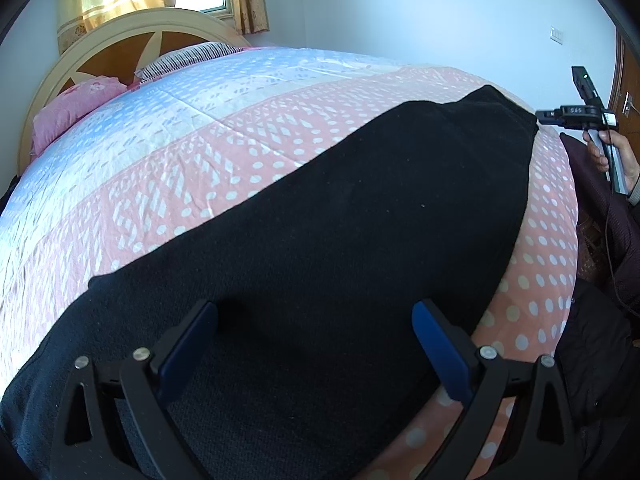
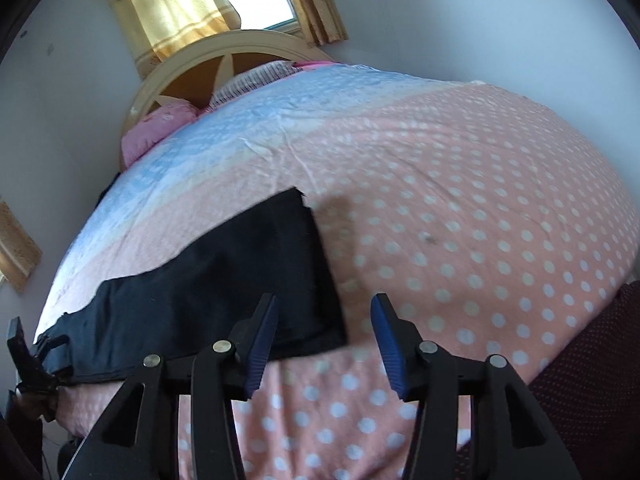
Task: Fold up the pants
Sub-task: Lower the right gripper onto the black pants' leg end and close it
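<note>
Left wrist view first: the black pants (image 1: 320,220) are laid out flat along the near edge of the bed (image 1: 180,128), on the pink polka-dot part of the quilt. They look already doubled over lengthwise, one long dark strip running from right under my camera off toward the far right. The fabric is pretty smooth, with a few bits of lint on it. My left gripper (image 1: 316,344) hangs just over the near end of the pants, its blue-padded fingers (image 1: 188,344) spread wide apart with nothing between them. Over at the far end of the strip I can see my right gripper (image 1: 576,114), held in my right hand (image 1: 618,160), sitting just past the edge of the fabric. From here I can't tell how its fingers stand.

Right wrist view: same pants (image 2: 224,292), now seen from the other end. The squared-off end lies just ahead and left of my right gripper (image 2: 324,340), whose fingers (image 2: 390,344) are open too and grip nothing. The left finger sits over the corner of the fabric, the right one over bare quilt. My left gripper (image 2: 32,352) shows at the far left end of the pants. The headboard (image 2: 192,56) and a pink pillow (image 2: 160,128) are at the far end of the bed.
</note>
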A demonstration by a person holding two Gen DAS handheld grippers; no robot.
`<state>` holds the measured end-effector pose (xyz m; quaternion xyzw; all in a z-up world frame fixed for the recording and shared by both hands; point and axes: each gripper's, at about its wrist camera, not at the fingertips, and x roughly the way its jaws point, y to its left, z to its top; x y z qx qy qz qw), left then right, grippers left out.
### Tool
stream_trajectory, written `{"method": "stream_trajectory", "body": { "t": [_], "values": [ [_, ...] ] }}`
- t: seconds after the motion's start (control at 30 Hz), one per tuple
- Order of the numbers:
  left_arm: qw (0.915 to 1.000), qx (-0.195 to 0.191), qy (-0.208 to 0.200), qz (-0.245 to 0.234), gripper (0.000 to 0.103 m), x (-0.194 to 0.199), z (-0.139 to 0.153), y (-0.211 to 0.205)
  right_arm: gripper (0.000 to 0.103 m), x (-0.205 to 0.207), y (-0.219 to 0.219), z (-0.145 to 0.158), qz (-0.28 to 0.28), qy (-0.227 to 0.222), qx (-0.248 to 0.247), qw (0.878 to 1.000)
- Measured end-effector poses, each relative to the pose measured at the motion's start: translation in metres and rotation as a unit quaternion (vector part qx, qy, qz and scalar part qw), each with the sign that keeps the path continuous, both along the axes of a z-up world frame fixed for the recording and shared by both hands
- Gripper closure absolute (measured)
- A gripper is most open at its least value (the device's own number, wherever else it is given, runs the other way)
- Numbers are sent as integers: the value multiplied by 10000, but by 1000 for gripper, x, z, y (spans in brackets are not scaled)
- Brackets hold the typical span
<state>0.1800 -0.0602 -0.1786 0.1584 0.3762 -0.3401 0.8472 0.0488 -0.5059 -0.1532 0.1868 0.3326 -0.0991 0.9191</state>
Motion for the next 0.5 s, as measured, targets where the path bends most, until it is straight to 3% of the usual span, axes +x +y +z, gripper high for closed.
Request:
{"method": "stream_trajectory", "body": {
  "t": [0.07,0.13,0.17,0.23,0.33,0.4,0.5],
  "values": [
    [10000,8,-17,1,2,0,0,0,55,8,5,-1,21,96,-140,9999],
    [10000,15,-34,4,2,-1,0,-1,78,14,9,-5,121,178,-148,9997],
    [10000,11,-34,3,2,-1,-1,-1,97,17,11,-6,166,262,-188,9993],
    [10000,-1,-29,1,2,-1,-1,0,99,19,18,-10,86,495,-531,9973],
    [10000,-12,-27,-1,2,-2,-1,0,99,12,23,-4,47,426,-706,9966],
    [10000,-18,-26,0,2,-2,-1,0,100,2,20,5,-8,244,-634,9977],
    [10000,-7,-44,3,2,-3,-1,-1,99,1,13,-3,-108,379,-557,9977]
  ]
}}
